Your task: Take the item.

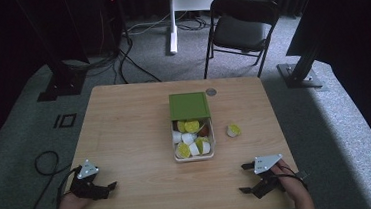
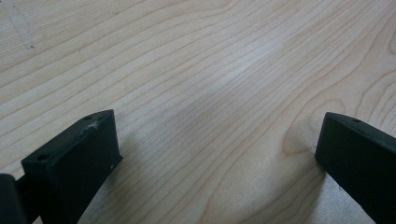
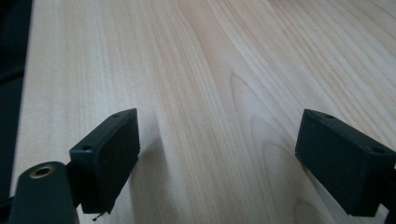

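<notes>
Both black two-jaw grippers rest low at the near corners of the pale wooden table (image 1: 124,119), left gripper (image 1: 110,186) and right gripper (image 1: 243,178), jaws spread wide and empty. Mid-table sits a white box (image 1: 194,156) of yellow and white cups, green lid (image 1: 189,105) pushed back; one cup (image 1: 233,130) stands beside it.
</notes>
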The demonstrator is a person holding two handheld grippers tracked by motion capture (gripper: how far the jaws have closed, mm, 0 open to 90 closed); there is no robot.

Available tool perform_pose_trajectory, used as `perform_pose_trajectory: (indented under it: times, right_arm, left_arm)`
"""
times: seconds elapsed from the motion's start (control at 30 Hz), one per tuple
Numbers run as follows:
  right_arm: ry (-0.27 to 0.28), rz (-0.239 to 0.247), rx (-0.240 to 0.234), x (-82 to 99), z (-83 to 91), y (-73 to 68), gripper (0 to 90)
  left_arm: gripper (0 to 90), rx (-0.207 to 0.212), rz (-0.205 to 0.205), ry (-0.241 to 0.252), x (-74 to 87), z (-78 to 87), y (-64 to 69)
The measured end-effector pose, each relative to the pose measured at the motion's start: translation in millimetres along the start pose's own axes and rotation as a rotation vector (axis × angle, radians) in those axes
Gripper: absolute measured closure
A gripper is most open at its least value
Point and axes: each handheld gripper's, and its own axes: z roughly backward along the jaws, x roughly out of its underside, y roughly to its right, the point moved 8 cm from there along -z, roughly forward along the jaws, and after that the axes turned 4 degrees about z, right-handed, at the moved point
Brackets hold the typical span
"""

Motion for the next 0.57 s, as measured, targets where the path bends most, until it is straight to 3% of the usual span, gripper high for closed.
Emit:
perform_pose_trajectory:
  times: [0.1, 0.57]
  right_arm:
    - [-0.009, 0.021, 0.004, 0.2, -0.8, -1.9, 12.1]
    - [-0.009, 0.019, 0.005, 0.1, -0.9, -1.8, 12.0]
  left_arm:
    - [0.6, 0.000, 0.000, 0.000, 0.0, 0.0, 0.0]
    - [0.5, 0.000, 0.002, 0.001, 0.0, -0.1, 0.1]
